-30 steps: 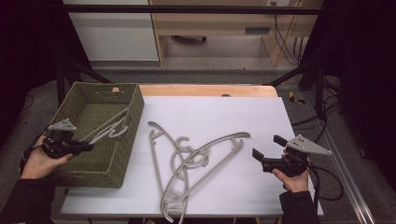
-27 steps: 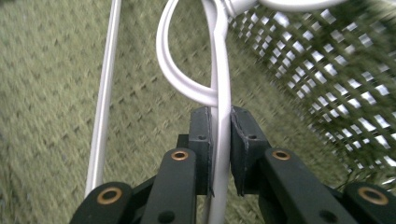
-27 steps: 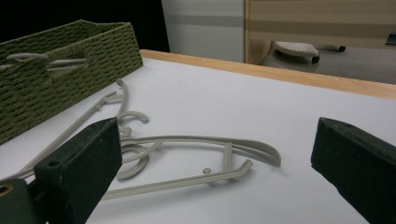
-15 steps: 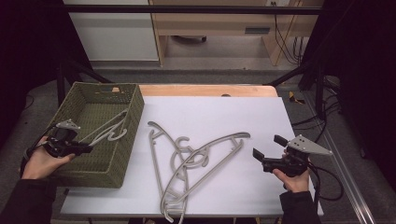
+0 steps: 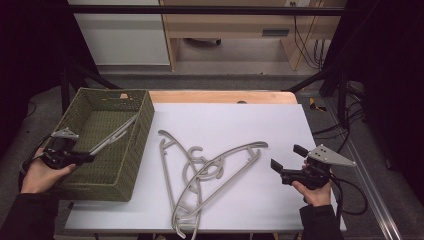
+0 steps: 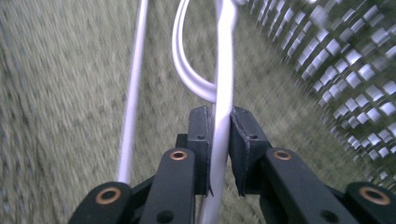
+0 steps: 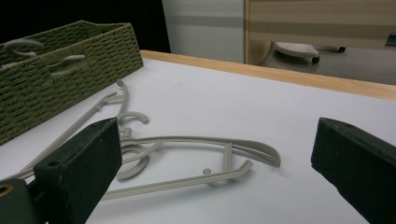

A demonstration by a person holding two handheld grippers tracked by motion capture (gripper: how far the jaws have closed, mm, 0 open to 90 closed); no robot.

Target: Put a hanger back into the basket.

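Woven green basket (image 5: 131,150) sits at the table's (image 5: 280,130) left end, and two more grey hangers (image 5: 210,170) lie crossed on the white top between the hands. Held over the basket's near-left corner, the left gripper (image 5: 85,158) is clamped on a grey hanger (image 5: 114,135) that slants up across the inside. Right gripper (image 5: 284,162) hovers low at the table's right, level, jaws wide apart, aimed at the crossed hangers.
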